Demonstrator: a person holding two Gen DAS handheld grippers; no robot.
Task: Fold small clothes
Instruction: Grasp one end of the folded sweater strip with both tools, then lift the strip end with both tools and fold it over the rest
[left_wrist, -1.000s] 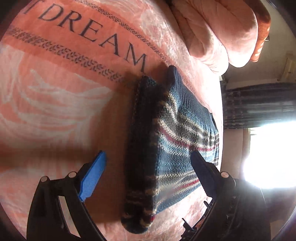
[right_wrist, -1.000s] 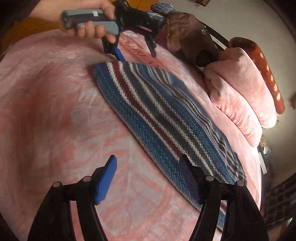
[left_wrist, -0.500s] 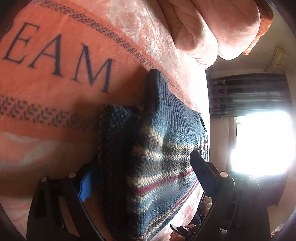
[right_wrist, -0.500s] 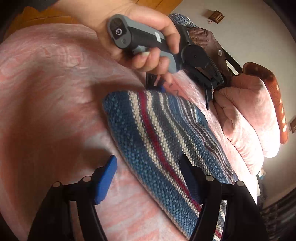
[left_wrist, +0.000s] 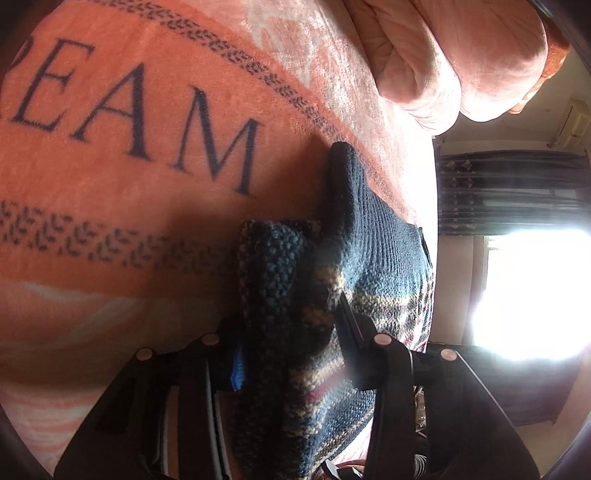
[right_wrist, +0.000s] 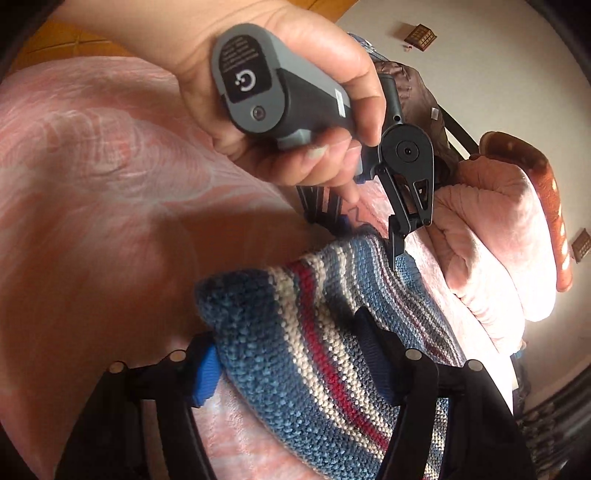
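Left gripper (left_wrist: 291, 347): jaws closed on a bunched corner of the striped knitted garment (left_wrist: 373, 258). Right gripper (right_wrist: 291, 365): jaws straddling the garment's near edge, pads touching the knit; whether they clamp it cannot be told. Garment lies on the pink blanket (left_wrist: 110, 236) covering the bed, pillows (right_wrist: 491, 266) beyond.

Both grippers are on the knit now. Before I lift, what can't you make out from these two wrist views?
- Left wrist view: the left gripper has closed on the striped knit garment; its blue pad is mostly buried, so grip depth is unclear.
- Right wrist view: the right gripper straddles the garment edge; whether it is clamped is unclear.
- Garment's far end: cut off by the frame edge in the right wrist view; washed out by window glare in the left.
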